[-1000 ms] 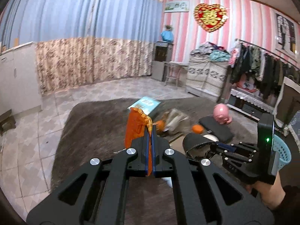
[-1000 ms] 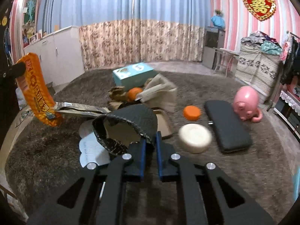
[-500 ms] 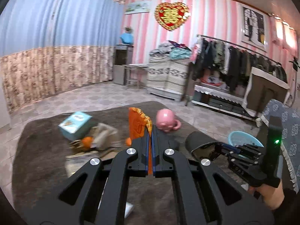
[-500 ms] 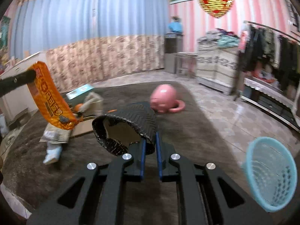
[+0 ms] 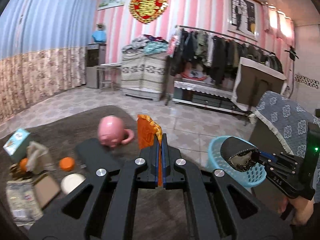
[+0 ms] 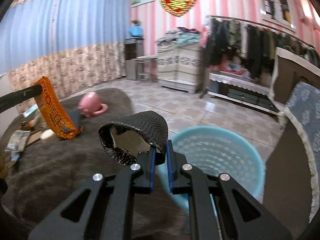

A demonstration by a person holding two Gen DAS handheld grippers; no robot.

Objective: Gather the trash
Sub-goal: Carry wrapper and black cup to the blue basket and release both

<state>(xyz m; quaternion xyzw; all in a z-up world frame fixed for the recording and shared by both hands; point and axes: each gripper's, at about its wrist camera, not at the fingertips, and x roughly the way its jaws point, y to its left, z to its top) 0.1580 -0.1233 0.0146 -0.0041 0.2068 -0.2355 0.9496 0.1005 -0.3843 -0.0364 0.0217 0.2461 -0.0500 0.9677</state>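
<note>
My left gripper [image 5: 160, 142] is shut on an orange snack wrapper [image 5: 147, 133] that stands up between its fingers; the wrapper also shows in the right wrist view [image 6: 53, 112]. My right gripper [image 6: 160, 150] is shut on a crumpled black paper cup sleeve [image 6: 138, 134], also seen in the left wrist view [image 5: 238, 153]. It holds the sleeve at the near left rim of a light blue plastic basket [image 6: 220, 152], which stands on the floor at the rug's edge [image 5: 215, 156].
On the brown rug [image 6: 50, 160] lie a pink piggy bank [image 5: 112, 133], a black case [image 5: 96, 157], an orange lid [image 5: 67, 164], a white disc [image 5: 73, 181], cardboard and paper scraps [image 5: 24, 196] and a teal box [image 5: 16, 141]. A cloth-covered cabinet [image 6: 296, 140] stands right of the basket.
Both grippers have swung right, away from the litter pile toward the blue basket, which now sits close under the right gripper. Both keep their hold.
</note>
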